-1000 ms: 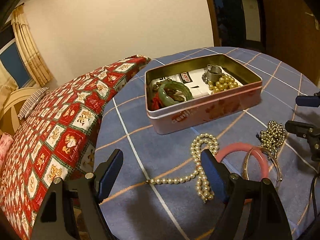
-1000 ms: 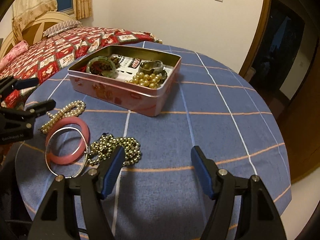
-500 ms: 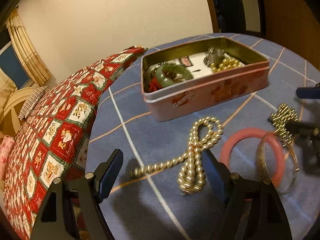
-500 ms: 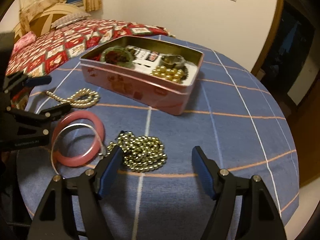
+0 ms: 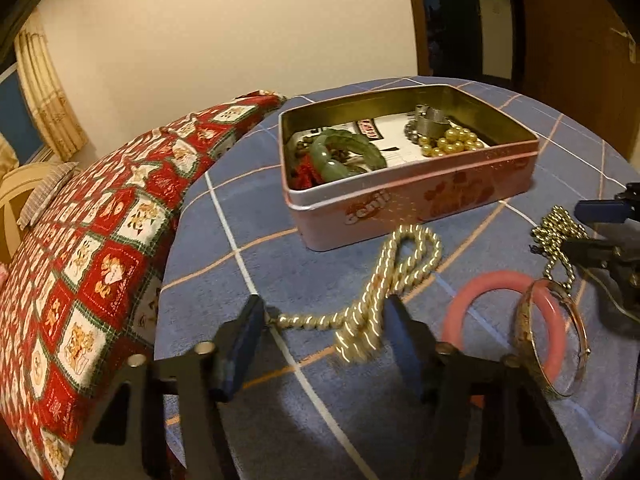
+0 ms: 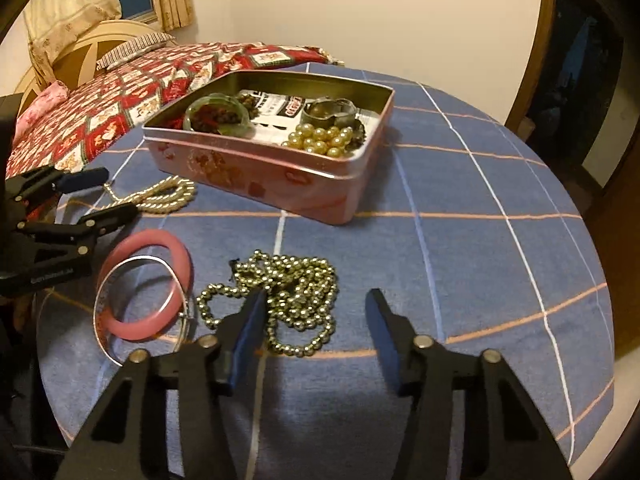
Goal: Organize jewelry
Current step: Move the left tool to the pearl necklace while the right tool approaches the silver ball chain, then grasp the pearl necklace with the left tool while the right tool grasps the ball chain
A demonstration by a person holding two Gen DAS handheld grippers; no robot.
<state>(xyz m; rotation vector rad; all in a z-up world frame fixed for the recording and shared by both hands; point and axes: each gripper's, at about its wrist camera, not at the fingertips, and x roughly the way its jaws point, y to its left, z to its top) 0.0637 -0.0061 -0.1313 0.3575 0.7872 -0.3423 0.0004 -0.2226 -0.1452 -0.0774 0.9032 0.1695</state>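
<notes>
A pink tin (image 5: 412,204) (image 6: 256,176) stands open on the blue checked tablecloth, holding a green bangle (image 5: 344,152), gold beads (image 6: 320,140) and a metal piece. A pearl necklace (image 5: 384,276) (image 6: 160,196) lies in front of it, its near loop between the fingers of my open left gripper (image 5: 324,312). A pink bangle (image 5: 504,320) (image 6: 148,284) with a thin silver bangle (image 6: 132,308) over it lies to the right. A gold bead chain (image 6: 288,300) (image 5: 560,236) lies heaped just ahead of my open right gripper (image 6: 316,300), its left finger over the heap.
The round table (image 6: 480,240) drops off at its edges on all sides. A bed with a red patterned quilt (image 5: 88,248) lies close against the table's left side. A doorway (image 6: 580,60) is at the far right.
Both grippers have moved forward and down: the left onto the pearl necklace, the right onto the gold bead chain. Both stay open. The jewelry has not moved.
</notes>
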